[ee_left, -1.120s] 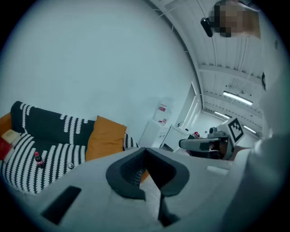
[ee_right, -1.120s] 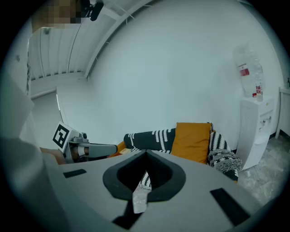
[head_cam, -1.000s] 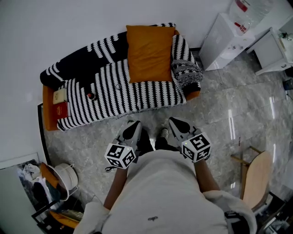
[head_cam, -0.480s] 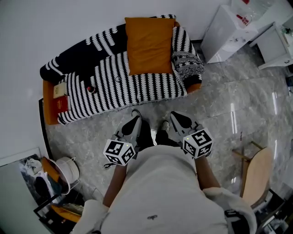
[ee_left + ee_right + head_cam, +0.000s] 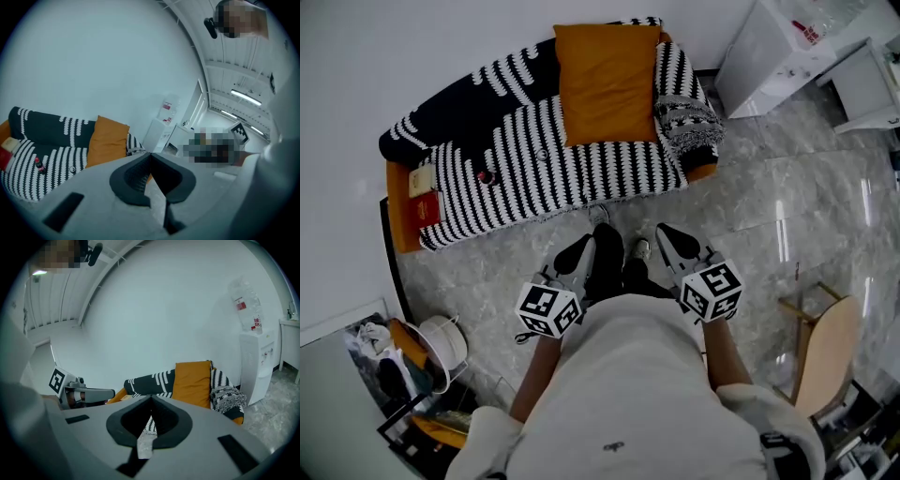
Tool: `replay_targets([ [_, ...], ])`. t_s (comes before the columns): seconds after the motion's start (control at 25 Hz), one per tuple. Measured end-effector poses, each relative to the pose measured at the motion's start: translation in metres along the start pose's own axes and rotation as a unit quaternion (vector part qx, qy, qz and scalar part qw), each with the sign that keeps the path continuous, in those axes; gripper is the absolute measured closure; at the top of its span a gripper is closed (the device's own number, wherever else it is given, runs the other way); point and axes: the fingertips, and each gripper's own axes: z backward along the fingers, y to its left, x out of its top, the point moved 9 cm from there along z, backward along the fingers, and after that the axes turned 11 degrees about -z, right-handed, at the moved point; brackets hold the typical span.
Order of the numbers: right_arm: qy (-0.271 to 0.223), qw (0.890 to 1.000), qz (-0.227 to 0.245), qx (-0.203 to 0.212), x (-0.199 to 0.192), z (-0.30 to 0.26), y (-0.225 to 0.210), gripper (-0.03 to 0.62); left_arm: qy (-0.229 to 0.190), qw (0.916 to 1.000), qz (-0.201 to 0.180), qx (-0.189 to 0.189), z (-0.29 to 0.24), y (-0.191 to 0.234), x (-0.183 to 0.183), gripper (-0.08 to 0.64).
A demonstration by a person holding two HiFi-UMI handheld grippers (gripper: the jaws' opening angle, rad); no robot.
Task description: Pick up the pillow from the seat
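Pillow [image 5: 607, 82] on the sofa [image 5: 516, 173] looks soft and light; we'd pinch a corner. Left gripper [image 5: 579, 251] and right gripper [image 5: 667, 236] are closed, empty.

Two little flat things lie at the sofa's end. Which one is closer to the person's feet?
The red flat rectangle; the cream flat rectangle lies just beyond it, farther away.

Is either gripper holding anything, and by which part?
Nothing is held. The left gripper and right gripper are both shut and empty; the orange pillow sits on the sofa, apart from both.
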Motion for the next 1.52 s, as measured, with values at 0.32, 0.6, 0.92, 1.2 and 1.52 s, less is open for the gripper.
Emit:
replay_targets([
  [0.32, 0.001, 1.000, -0.001, -0.023, 0.027, -0.028, -0.009, 0.586, -0.009, 0.9998, 0.011, -0.013, -0.029, 0.041, 0.020, 0.547],
  [0.6, -0.002, 0.999, 0.008, -0.037, 0.066, -0.074, -0.005, 0.586, -0.019, 0.9994, 0.009, -0.026, -0.055, 0.091, 0.049, 0.548],
  [0.92, -0.009, 0.999, 0.027, -0.035, 0.096, -0.127, 0.016, 0.586, -0.028, 0.9978, 0.000, -0.060, -0.070, 0.148, 0.074, 0.548],
  [1.2, -0.007, 0.998, 0.023, -0.062, 0.100, -0.167, 0.030, 0.586, -0.018, 0.9964, 0.005, -0.083, -0.080, 0.200, 0.073, 0.546],
  [1.52, 0.021, 0.996, 0.018, -0.082, 0.098, -0.184, 0.031, 0.584, 0.017, 0.9961, 0.010, -0.086, -0.089, 0.239, 0.067, 0.546],
])
